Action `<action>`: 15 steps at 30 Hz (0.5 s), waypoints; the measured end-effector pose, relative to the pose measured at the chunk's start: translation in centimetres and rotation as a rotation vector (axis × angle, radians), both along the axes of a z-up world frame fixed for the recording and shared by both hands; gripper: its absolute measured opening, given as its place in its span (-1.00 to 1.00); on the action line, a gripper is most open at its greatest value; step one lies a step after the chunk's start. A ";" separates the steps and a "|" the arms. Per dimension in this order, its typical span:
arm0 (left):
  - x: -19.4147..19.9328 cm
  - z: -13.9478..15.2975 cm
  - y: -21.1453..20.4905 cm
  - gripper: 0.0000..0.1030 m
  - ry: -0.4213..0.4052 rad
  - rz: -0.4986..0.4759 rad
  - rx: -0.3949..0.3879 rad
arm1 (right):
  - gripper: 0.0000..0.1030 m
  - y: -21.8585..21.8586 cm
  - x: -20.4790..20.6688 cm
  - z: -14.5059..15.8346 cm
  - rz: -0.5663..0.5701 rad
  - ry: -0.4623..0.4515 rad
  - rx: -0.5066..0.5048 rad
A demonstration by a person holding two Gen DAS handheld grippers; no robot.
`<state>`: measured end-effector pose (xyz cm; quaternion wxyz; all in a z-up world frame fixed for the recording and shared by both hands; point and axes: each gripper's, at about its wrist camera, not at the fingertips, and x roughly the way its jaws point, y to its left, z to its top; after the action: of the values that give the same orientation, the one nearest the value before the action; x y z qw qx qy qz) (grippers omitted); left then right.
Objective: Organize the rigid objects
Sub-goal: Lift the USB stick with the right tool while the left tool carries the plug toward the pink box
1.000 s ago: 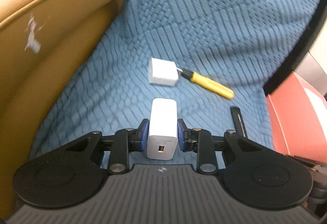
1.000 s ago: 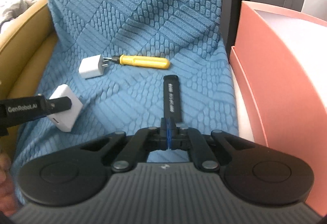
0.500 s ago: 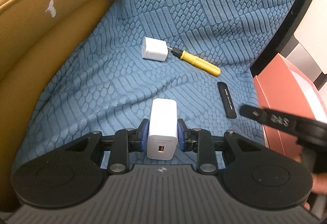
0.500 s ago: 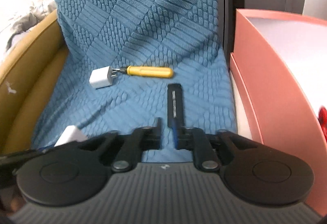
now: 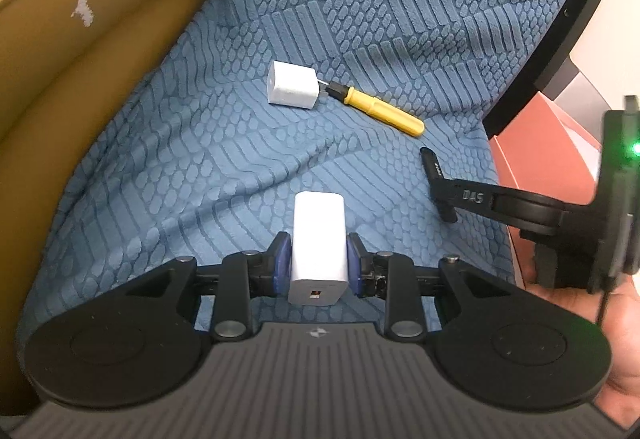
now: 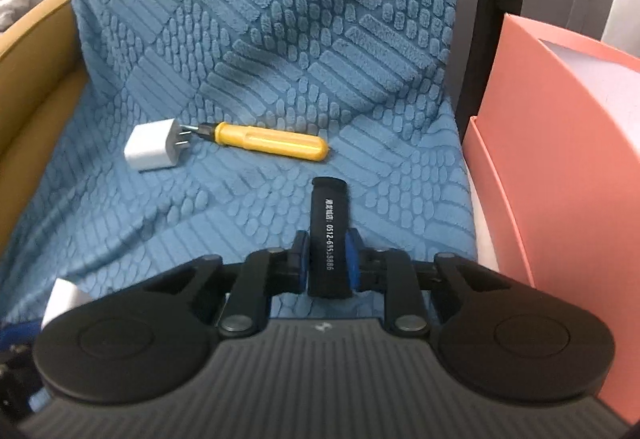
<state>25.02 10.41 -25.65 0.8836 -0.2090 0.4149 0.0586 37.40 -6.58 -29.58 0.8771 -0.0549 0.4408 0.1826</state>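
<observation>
Now we are mid-pickup, two items in hand. On the left, our left gripper (image 5: 319,259) stays clenched on the white charger (image 5: 319,245), lifted above the blue cover (image 5: 200,167). On the right, our right gripper (image 6: 328,263) has just been closing and now pinches the black stick (image 6: 329,239) lying between its pads; next, we judge, comes lifting it toward the pink box (image 6: 560,143).

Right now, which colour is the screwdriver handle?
Yellow; the screwdriver handle shows best in the right wrist view.

The black stick (image 6: 329,239) carries white print ending "0512-6953886"; the right tongs' (image 5: 442,195) finger reads "DAS".
</observation>
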 end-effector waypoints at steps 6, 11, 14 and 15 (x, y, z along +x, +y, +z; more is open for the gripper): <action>0.0 -0.1 0.1 -0.34 0.004 -0.002 -0.012 | -0.93 -0.6 -1.5 1.0 0.001 0.023 0.006; 0.0 0.0 0.2 -0.34 0.003 -0.001 -0.013 | -0.88 -1.2 -2.2 1.6 0.012 0.013 0.047; 0.0 0.0 0.2 -0.33 0.004 0.001 -0.014 | -0.85 -0.8 -1.8 1.8 0.029 -0.004 0.050; 0.1 0.0 0.3 -0.33 0.005 0.001 -0.019 | -0.85 -0.7 -1.5 1.7 0.037 -0.001 0.052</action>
<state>25.08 10.69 -25.70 0.8804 -0.2176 0.4178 0.0555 35.89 -7.23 -27.91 0.8750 -0.0402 0.4342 0.2102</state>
